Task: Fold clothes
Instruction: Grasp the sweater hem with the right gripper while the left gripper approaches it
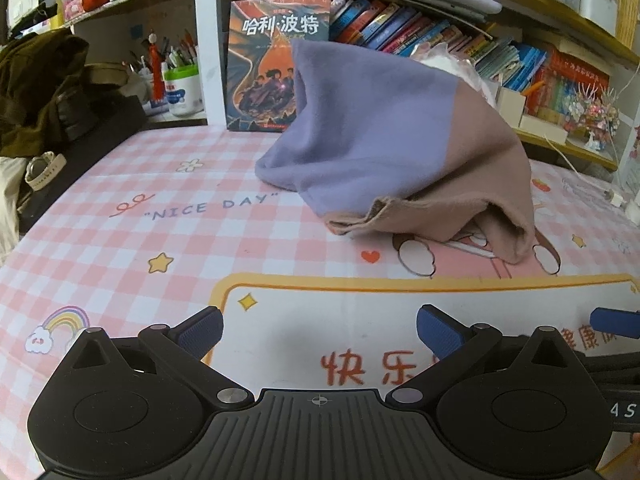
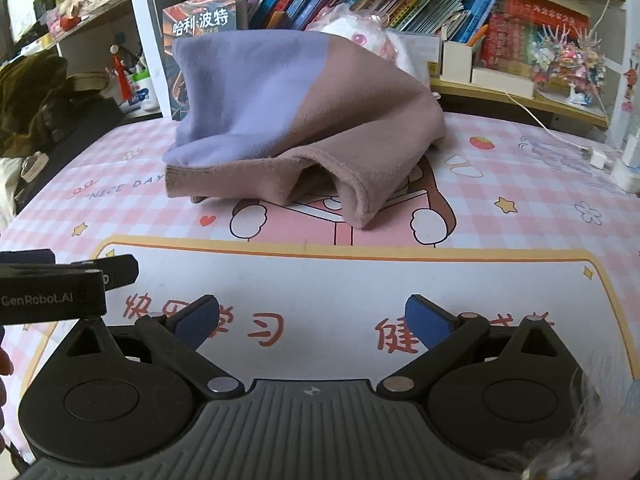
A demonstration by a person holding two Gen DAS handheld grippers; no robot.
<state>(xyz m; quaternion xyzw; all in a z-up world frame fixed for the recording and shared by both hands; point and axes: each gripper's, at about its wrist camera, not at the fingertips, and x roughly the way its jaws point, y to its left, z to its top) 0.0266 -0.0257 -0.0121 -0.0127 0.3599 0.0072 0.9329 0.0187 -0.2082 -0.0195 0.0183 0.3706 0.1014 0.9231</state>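
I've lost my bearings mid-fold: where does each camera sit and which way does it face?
Left wrist: on the left gripper, low over the mat, facing the garment and bookshelf; its open fingers show, and the right gripper's tip at right.
Right wrist: on the right gripper, same heading; open fingers, the left gripper at left.
Shared: garment, mat, Harry Potter book.
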